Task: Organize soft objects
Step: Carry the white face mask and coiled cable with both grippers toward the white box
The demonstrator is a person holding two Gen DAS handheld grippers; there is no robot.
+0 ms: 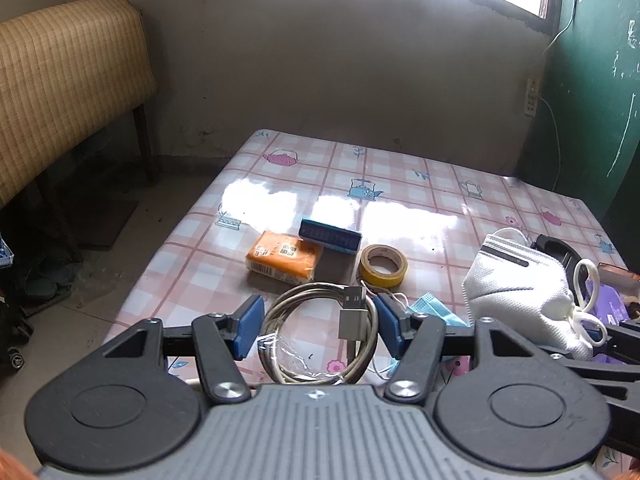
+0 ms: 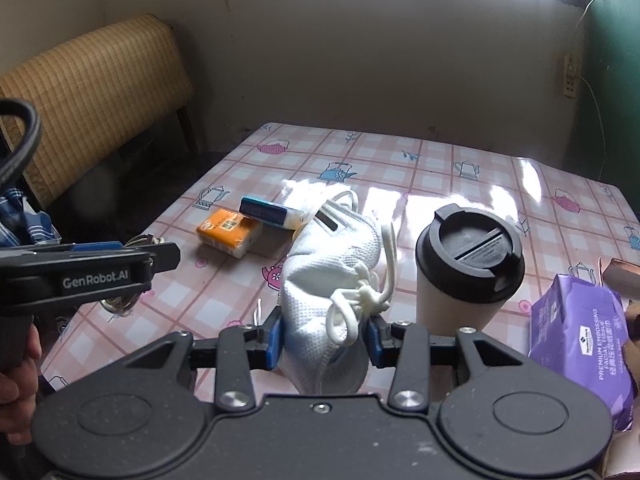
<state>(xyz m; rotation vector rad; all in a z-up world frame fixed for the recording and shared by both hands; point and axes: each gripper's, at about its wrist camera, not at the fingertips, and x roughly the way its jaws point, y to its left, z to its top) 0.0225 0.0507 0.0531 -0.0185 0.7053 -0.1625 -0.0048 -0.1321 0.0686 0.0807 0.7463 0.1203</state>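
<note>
My right gripper (image 2: 323,338) is shut on a white cup-shaped face mask (image 2: 336,276) and holds it by its near end above the table; the mask also shows in the left wrist view (image 1: 520,292). My left gripper (image 1: 318,328) is open, its blue pads either side of a coiled grey USB cable (image 1: 320,340) lying on the table. A blue surgical mask (image 1: 434,310) lies crumpled just right of the cable. An orange tissue pack (image 1: 285,261) and a dark blue tissue pack (image 1: 330,236) lie further out. A purple facial tissue pack (image 2: 580,344) sits at the right.
A yellow tape roll (image 1: 383,265) lies beside the tissue packs. A white paper cup with a black lid (image 2: 468,268) stands right of the held mask. The table with a pink checked cloth (image 1: 400,168) ends at the left. A woven headboard (image 1: 68,88) stands left.
</note>
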